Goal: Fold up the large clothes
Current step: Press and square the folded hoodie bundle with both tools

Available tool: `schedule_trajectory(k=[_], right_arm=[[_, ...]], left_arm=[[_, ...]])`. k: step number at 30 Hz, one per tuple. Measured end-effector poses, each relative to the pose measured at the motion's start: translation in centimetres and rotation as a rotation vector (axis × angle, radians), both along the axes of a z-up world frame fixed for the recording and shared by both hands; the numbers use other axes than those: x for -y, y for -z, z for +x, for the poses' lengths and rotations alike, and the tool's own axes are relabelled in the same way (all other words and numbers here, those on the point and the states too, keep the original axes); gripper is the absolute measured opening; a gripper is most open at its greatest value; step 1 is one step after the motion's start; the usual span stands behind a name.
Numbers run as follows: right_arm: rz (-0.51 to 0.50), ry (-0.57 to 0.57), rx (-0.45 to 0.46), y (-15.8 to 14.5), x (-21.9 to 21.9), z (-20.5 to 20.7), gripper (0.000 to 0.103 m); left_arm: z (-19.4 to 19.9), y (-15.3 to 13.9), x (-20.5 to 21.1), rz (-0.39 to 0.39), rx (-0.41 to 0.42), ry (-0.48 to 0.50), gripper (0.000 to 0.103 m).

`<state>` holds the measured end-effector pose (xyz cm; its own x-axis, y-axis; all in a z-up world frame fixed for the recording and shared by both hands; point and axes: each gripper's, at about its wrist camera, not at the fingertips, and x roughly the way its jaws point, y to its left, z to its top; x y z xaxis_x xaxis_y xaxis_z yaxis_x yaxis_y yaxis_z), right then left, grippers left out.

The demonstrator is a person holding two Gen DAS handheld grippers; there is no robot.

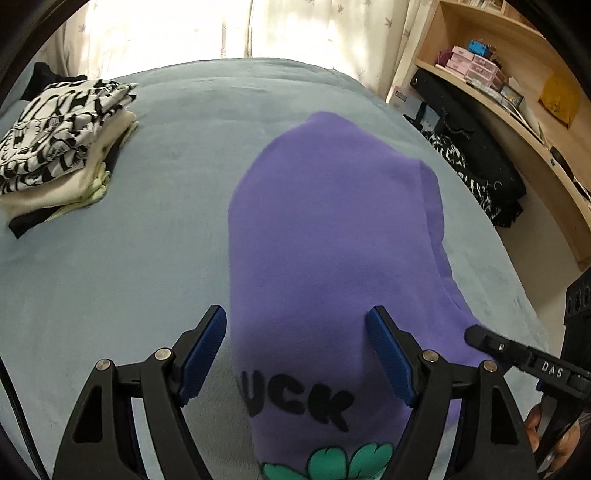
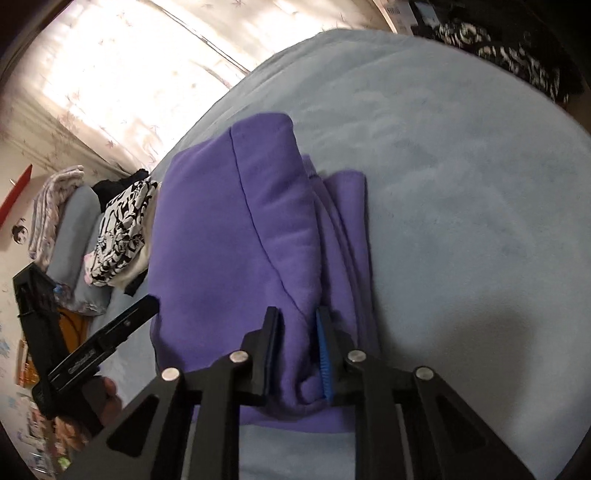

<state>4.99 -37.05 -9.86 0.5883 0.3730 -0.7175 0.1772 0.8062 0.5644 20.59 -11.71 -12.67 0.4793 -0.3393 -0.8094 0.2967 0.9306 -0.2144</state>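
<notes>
Already my purple sweatshirt (image 1: 332, 229) lies half-folded on the bed (image 1: 147, 240); my right gripper (image 2: 297, 354) pinches a fold, my left gripper (image 1: 295, 354) gapes empty. Final fold and stacking on the pile (image 1: 62, 147) remain.

Daylight glares through the curtains (image 1: 184, 26) – blown out – while fisheye edges bend (right view slightly motion-blurred).

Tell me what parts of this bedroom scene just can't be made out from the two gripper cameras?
- Purple sweatshirt: its black lettering starts behind the fabric's edge, and the green print is cut by the bottom of the left wrist view.
- Folded clothes stack: lower layers are covered by the patterned top piece.
- Shelf boxes: labels too small.
- Right gripper: what lies under the pinched fold is hidden.
</notes>
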Motion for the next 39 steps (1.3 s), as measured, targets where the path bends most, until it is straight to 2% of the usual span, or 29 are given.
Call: schedule_trajectory(k=[7,11,14,16,20,23,26,28,29,34,39], right_arm=[[-0.026,-0.018,0.004,-0.1,-2.4,-4.2,0.016],[-0.040,0.032,-0.042,2.3,-2.4,-5.6,0.016],[-0.053,0.042,-0.058,4.5,-2.8,-5.0,0.015],[-0.026,0.058,-0.080,5.5,-2.7,-4.6,0.015],[-0.067,0.037,-0.065,4.1,-3.3,-4.7,0.018],[-0.048,0.027,-0.062,2.8,-3.0,-4.9,0.021],[-0.012,0.027,-0.011,0.7,-1.9,-4.7,0.030],[-0.012,0.029,0.049,-1.1,-1.1,-4.1,0.056],[-0.014,0.035,0.065,-1.4,-0.7,-3.6,0.059],[-0.027,0.057,0.141,-3.0,1.6,1.0,0.061],[0.030,0.014,0.124,-0.9,2.8,6.4,0.061]], left_arm=[[-0.9,0.3,0.2,0.015,0.017,0.057,0.077],[-1.5,1.5,0.4,-0.010,0.004,0.095,0.077],[-2.3,1.8,1.4,0.031,0.058,0.117,0.078],[-2.5,2.0,1.9,0.053,0.080,0.123,0.079],[-2.5,1.5,1.5,0.038,0.072,0.108,0.079],[-2.4,1.0,1.1,0.026,0.059,0.117,0.079],[-2.2,-0.2,0.7,0.018,0.073,0.132,0.079],[-1.8,-1.2,0.1,-0.009,0.087,0.132,0.079],[-1.4,-1.7,-0.2,-0.028,0.088,0.130,0.079],[1.8,-2.7,-1.7,-0.104,0.059,0.084,0.079],[5.8,-1.3,-3.0,-0.148,-0.015,0.052,0.079]])
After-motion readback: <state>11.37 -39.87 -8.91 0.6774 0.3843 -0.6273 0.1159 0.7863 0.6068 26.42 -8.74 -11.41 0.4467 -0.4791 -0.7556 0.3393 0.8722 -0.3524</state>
